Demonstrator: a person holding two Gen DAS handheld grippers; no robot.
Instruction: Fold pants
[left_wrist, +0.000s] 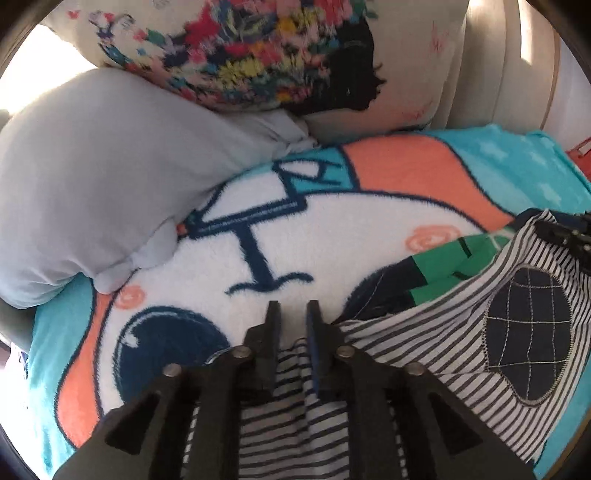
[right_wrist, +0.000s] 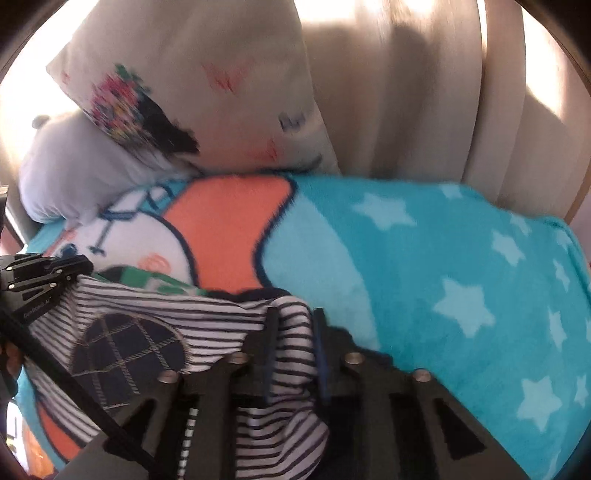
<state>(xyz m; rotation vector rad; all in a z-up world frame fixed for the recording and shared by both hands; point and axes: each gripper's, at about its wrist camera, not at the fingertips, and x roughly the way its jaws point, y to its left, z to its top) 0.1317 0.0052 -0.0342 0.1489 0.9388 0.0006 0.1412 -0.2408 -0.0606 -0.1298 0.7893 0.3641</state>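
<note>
Spread across a fleecy turquoise, orange and white cartoon blanket (right_wrist: 424, 258): small black-and-white striped cotton pants (left_wrist: 424, 343) bearing a navy oval grid-stitched patch (left_wrist: 528, 336). Pinching bunched striped fabric near one edge, the black left gripper (left_wrist: 292, 314), fingers nearly together. Clamped likewise on a fold at the opposite edge, the black right gripper (right_wrist: 295, 325). Propped behind, a plain grey pillow (left_wrist: 92, 177) beside a cream floral-print cushion (left_wrist: 258, 48).
</note>
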